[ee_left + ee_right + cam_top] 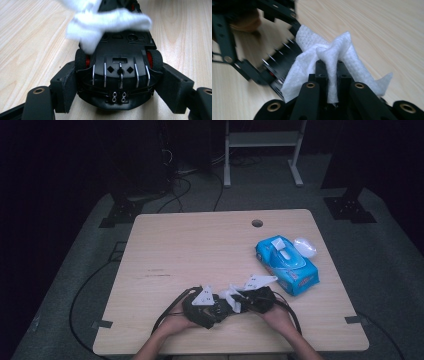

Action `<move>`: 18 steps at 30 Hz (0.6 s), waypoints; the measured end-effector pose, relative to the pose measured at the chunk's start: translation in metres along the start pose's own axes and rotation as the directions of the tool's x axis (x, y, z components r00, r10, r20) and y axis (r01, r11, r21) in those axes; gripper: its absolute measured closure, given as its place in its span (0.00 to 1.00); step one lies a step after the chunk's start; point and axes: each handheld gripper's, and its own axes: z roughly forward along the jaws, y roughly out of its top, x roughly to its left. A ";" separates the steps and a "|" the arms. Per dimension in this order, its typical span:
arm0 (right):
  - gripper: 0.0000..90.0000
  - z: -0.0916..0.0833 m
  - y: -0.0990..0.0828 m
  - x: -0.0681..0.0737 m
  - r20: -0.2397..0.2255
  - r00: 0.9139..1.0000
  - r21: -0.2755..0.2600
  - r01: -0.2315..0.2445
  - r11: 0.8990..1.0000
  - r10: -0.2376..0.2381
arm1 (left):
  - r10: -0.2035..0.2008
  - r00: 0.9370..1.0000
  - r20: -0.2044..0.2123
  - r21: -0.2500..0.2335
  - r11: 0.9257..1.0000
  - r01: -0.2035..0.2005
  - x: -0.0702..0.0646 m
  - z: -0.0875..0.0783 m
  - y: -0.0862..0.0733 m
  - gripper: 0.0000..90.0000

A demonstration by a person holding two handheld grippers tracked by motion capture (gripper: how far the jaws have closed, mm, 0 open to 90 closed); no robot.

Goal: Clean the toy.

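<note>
Pale wood table: the work surface; a round hole sits near its far edge, and the work happens at the near edge, close to the person's hands.

Blue wipe pack: lies on the table's right side, well apart from the grippers, its lid flipped open toward the far edge. Probably left within reach so a fresh wipe can be pulled. There is printing on its side, too small to read.

Left gripper: its jaws are clamped on the two flanks of the toy car, pads pressing just behind the wheels. I judge this grip serves to steady the car with its underside turned up for cleaning.

Black toy car: held off the table near the front edge, belly toward the left gripper view; red wheel hubs, silver ribs and small screws show. No readable lettering on the chassis.

Right gripper: jaws together, pinching a fold of the wipe between them.

White wipe: bunched and textured, draped over the car's far end, touching it. The pinch leaves loose cloth free to rub the plastic.
</note>
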 end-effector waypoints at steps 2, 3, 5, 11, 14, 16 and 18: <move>0.92 0.003 0.004 0.005 -0.001 1.000 0.005 0.027 1.000 -0.027 | 0.000 1.000 -0.001 0.000 1.000 0.000 0.000 -0.001 0.000 0.27; 0.92 0.002 0.004 0.004 0.001 1.000 0.010 0.026 1.000 -0.026 | -0.001 1.000 0.000 0.003 1.000 0.001 0.000 -0.001 0.000 0.27; 0.92 -0.002 0.000 -0.003 0.030 0.999 0.023 0.017 1.000 -0.018 | -0.002 1.000 0.000 0.000 1.000 0.002 0.000 -0.001 -0.001 0.27; 0.92 -0.021 -0.017 -0.022 0.071 0.997 0.061 -0.035 0.998 0.031 | -0.002 1.000 0.003 -0.001 1.000 0.002 0.002 -0.001 -0.001 0.27; 0.92 -0.023 -0.018 -0.009 0.003 1.000 0.054 -0.013 0.998 0.013 | -0.003 1.000 0.003 -0.002 1.000 0.003 0.002 0.000 -0.001 0.27; 0.92 -0.023 -0.019 -0.002 -0.003 1.000 0.059 0.029 0.998 -0.029 | -0.001 1.000 0.000 0.003 1.000 0.001 0.001 -0.001 -0.001 0.27; 0.92 -0.027 -0.022 -0.004 0.005 1.000 0.069 0.029 0.997 -0.030 | 0.002 1.000 -0.002 0.002 1.000 -0.002 0.001 -0.001 -0.001 0.27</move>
